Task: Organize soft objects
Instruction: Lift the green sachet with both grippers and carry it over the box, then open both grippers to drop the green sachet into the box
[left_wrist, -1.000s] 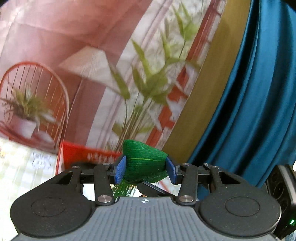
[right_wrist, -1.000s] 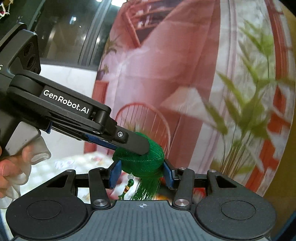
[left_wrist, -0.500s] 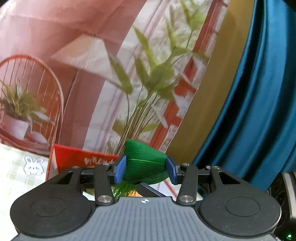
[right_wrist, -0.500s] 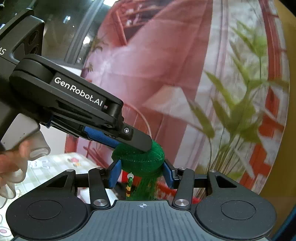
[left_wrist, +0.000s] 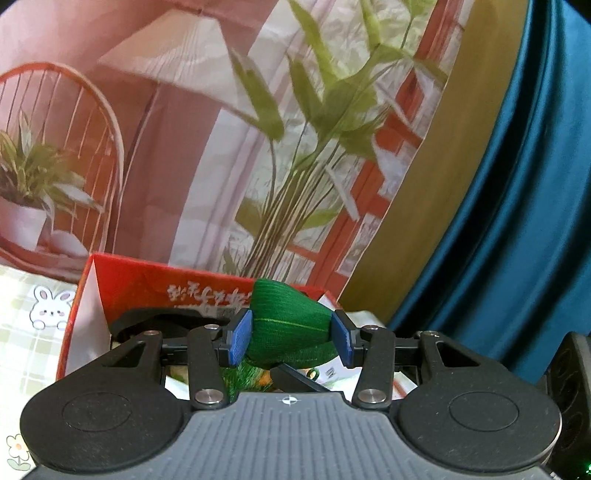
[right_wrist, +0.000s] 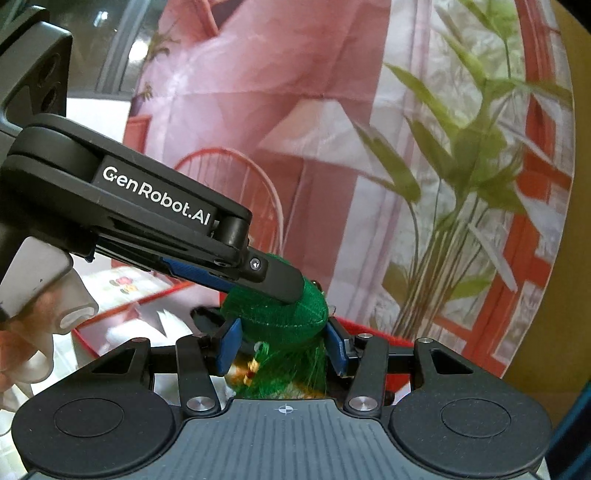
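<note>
Both grippers clamp one green stuffed pouch (left_wrist: 290, 325): the left gripper (left_wrist: 291, 341) pinches its body between partly closed blue pads, and the right gripper (right_wrist: 282, 345) squeezes the same soft bundle from another side, with the left one's black finger (right_wrist: 284, 282) lying across the top of the pouch just ahead of the right gripper. Green tassel threads (right_wrist: 291, 373) hang under the pouch, and directly beyond and below both grippers sits an open red box (left_wrist: 155, 284) with printed lettering on its wall. Behind the box a printed backdrop (left_wrist: 229, 147) of chair, lamp and plant blocks the way forward, a teal curtain (left_wrist: 517, 221) hangs to the right of the left gripper, and a gloved hand (right_wrist: 33, 332) shows at the left edge of the right wrist view.
</note>
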